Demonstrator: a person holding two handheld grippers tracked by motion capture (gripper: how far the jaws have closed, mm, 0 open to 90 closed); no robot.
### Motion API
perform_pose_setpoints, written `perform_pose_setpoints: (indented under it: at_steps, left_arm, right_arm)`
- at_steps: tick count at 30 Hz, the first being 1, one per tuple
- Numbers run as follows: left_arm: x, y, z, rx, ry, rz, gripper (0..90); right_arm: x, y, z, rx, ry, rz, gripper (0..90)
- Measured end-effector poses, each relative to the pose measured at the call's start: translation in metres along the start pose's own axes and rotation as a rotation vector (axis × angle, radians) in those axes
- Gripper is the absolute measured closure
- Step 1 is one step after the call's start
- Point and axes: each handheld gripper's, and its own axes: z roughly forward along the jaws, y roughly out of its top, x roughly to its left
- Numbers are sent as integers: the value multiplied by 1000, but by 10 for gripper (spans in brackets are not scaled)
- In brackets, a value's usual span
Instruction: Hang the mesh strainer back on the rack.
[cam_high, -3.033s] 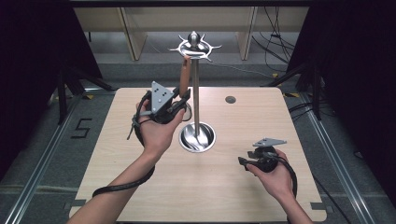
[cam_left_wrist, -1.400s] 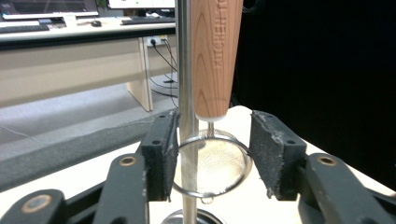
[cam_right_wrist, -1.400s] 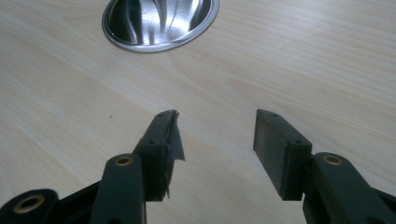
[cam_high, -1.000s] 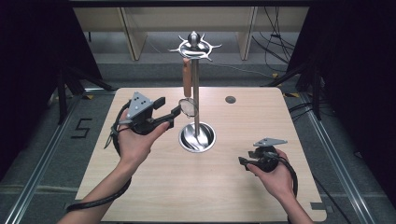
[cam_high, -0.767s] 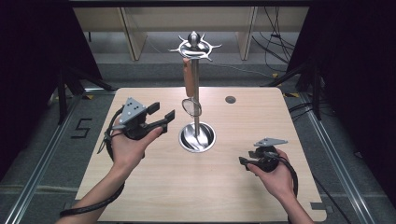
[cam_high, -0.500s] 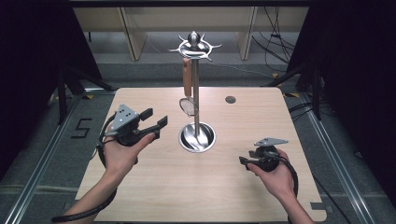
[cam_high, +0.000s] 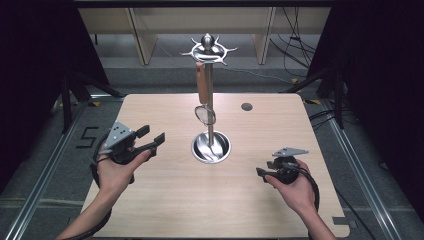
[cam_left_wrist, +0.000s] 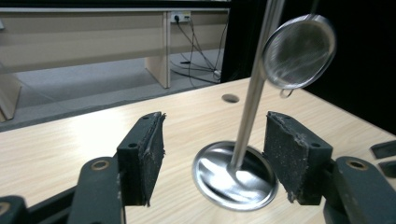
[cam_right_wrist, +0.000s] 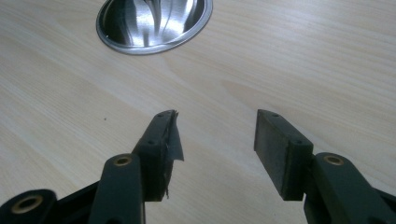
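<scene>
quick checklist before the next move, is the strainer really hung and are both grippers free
1. Strainer hanging from the stand's top hooks by its wooden handle: ok.
2. Left gripper off the strainer, jaws open and empty: ok.
3. Right gripper jaws open and empty, low over the table: ok.
4. Stand upright, its round base flat on the table: ok.
5. Strainer hanging still: cannot tell, its mesh is blurred in the left gripper view.

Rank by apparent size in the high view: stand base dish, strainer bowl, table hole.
1. Stand base dish, clearly largest.
2. Strainer bowl, hanging higher and nearer the camera, so its true size may be overstated.
3. Table hole, smallest.
</scene>
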Motion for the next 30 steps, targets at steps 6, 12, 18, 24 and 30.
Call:
perform_pose_setpoints:
  at_steps: [6, 12, 18, 24, 30]
  left_arm:
    - [24, -23, -6, 25, 29, -4, 362]
    - [46, -39, -17, 54, 65, 0, 359]
    - [66, -57, -26, 95, 112, -22, 359]
    - [83, -73, -28, 157, 139, -55, 371]
    - [101, -88, -26, 196, 194, -87, 373]
  right_arm:
    - [1, 0, -1, 11, 13, 37, 493]
    - [2, 0, 0, 18, 6, 20, 492]
    - [2, 0, 0, 11, 2, 24, 492]
    - [1, 0, 1, 18, 1, 19, 492]
    - [0, 0, 2, 10, 14, 24, 492]
